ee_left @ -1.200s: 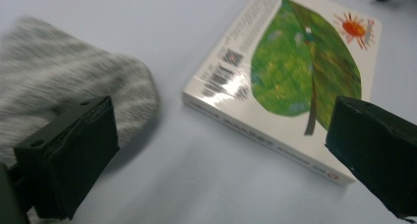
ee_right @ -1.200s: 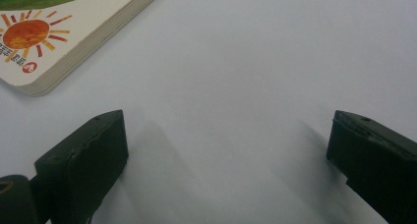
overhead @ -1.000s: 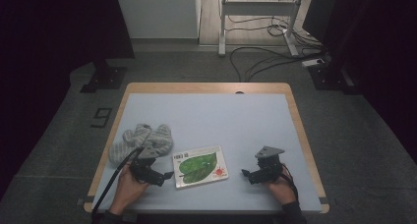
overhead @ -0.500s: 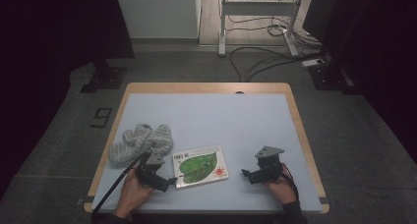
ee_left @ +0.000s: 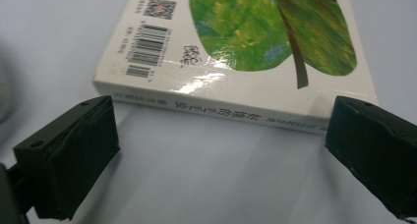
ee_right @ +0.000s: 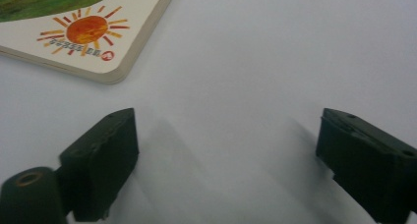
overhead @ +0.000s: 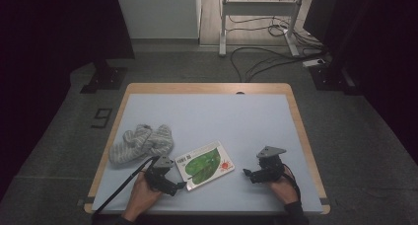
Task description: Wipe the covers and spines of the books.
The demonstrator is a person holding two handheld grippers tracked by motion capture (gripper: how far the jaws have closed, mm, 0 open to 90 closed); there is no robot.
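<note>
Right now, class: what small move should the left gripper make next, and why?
Probably ease the left gripper forward toward the book: its jaws stand open and level with the spine, just short of it, not touching. The right gripper waits open beside the book's corner.

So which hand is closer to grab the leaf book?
Probably the left. The left tongs stand open right at the book, facing its spine edge. The right tongs, also open, sit apart from its sun corner, over bare table.

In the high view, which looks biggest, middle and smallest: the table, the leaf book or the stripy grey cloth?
1. The table, by far the biggest.
2. The stripy grey cloth and the leaf book look about the same size, too close to rank.
</note>
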